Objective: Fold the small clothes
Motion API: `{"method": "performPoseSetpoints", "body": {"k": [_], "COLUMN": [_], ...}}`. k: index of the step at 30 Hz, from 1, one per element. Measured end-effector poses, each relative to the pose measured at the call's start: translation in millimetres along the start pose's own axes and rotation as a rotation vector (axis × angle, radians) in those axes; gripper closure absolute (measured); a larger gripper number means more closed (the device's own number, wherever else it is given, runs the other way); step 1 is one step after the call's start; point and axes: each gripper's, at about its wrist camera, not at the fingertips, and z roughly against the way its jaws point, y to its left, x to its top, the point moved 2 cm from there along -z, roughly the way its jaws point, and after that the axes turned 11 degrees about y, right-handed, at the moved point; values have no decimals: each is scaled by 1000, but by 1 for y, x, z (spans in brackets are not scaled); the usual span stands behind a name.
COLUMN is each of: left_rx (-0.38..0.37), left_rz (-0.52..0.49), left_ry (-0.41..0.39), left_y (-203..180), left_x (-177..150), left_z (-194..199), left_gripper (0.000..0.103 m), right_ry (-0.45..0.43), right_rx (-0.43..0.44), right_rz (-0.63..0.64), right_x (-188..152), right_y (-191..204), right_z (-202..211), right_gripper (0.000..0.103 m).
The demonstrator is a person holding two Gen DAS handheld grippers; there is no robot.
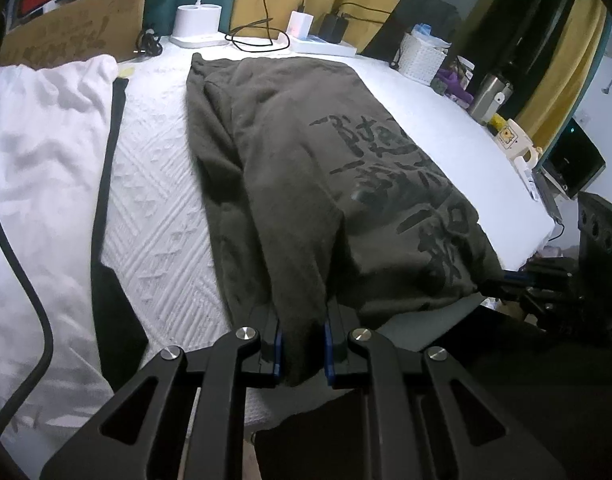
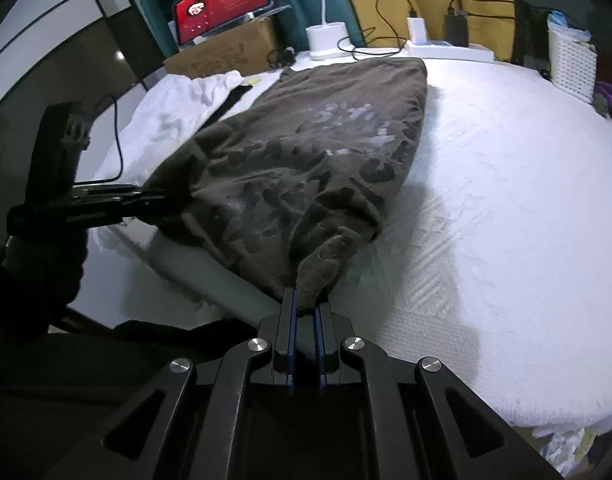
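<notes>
A: Where's the garment?

B: The dark olive-brown shirt (image 1: 329, 184) lies lengthwise on the white quilted bench (image 1: 158, 216), folded into a long narrow shape with black printed characters on its top face. Its far end reaches close to the chargers at the back; its near end is lifted off the edge.

A: Who has hold of it?

B: Both. The left tool (image 1: 302, 344) has its 2 blue-padded fingers closed to a narrow gap with a thick bunch of the near hem pinched between them. The right tool (image 2: 306, 312) is closed nearly tight on the other near corner, a small wad of cloth sticking up between its pads.

A: Can each see the other?

B: Yes. From the right wrist view the left tool appears side-on at the left, clamped on its corner. From the left wrist view the right one is only a dark shape at the right edge.

A: And around the shirt?

B: A white garment (image 1: 46, 168) with a black strip lies just beside it on the left. Behind are a cardboard box (image 1: 78, 32), a white lamp base (image 1: 198, 24), a power strip (image 1: 325, 46) with plugged chargers, and a white woven basket (image 1: 421, 58). Along the right edge stand a metal flask (image 1: 489, 96) and a mug (image 1: 513, 138).
</notes>
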Motion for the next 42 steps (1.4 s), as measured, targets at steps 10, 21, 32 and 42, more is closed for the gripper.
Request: {"method": "performPoseSetpoints", "body": {"k": [10, 21, 32, 42], "left_rx": [21, 18, 39, 46], "left_rz": [-40, -28, -43, -35], "left_ry": [-38, -76, -90, 5], "left_y": [-6, -7, -7, 2], "left_x": [-1, 12, -2, -16], "left_z": [31, 21, 30, 9], "left_gripper": [88, 76, 93, 93], "right_ry": [-29, -46, -26, 74], "right_rx": [-135, 16, 62, 65], "right_rz": [-63, -166, -57, -128], "right_x": [1, 43, 21, 1], "right_y": [-18, -43, -1, -17], "right_z": [21, -5, 11, -2], "right_gripper": [53, 60, 95, 95]}}
